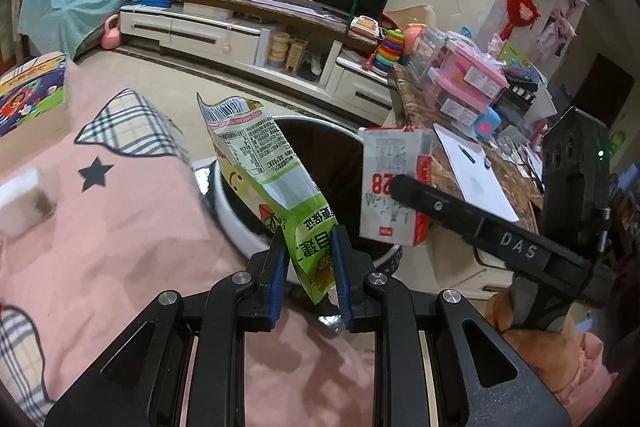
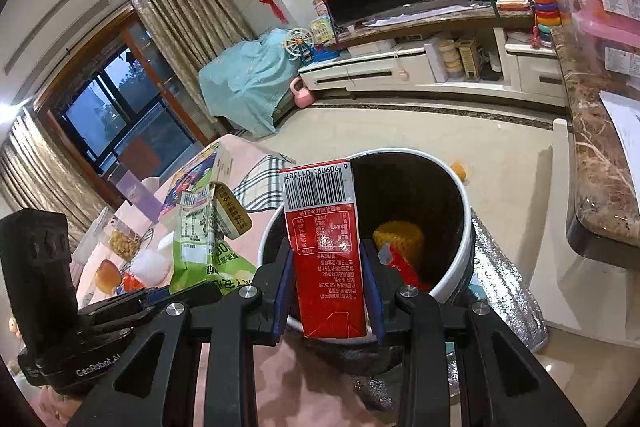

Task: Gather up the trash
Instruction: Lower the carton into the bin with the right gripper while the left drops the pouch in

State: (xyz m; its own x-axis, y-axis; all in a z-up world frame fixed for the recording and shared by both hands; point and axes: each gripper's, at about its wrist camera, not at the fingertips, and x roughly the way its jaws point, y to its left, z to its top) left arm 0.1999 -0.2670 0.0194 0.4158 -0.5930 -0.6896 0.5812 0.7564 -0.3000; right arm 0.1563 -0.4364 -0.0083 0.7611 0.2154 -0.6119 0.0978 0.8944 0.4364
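Observation:
My left gripper (image 1: 308,237) is shut on a green snack bag (image 1: 272,183) and holds it upright over the near rim of a white bin (image 1: 236,223) with a dark inside. My right gripper (image 2: 326,253) is shut on a red and white carton (image 2: 324,243), held over the same bin (image 2: 466,227). The carton (image 1: 394,183) shows in the left wrist view to the right of the bag, with the right gripper's arm in front of it. The bag (image 2: 200,251) shows at the left of the right wrist view. Yellow and red items (image 2: 400,239) lie inside the bin.
A pink cloth (image 1: 120,227) covers the surface below me, with a colourful box (image 1: 32,91) at its far left. A marble counter (image 2: 596,155) with pink boxes (image 1: 468,79) and paper stands to the right. A silver foil bag (image 2: 504,283) lies beside the bin. A TV stand (image 1: 248,31) is behind.

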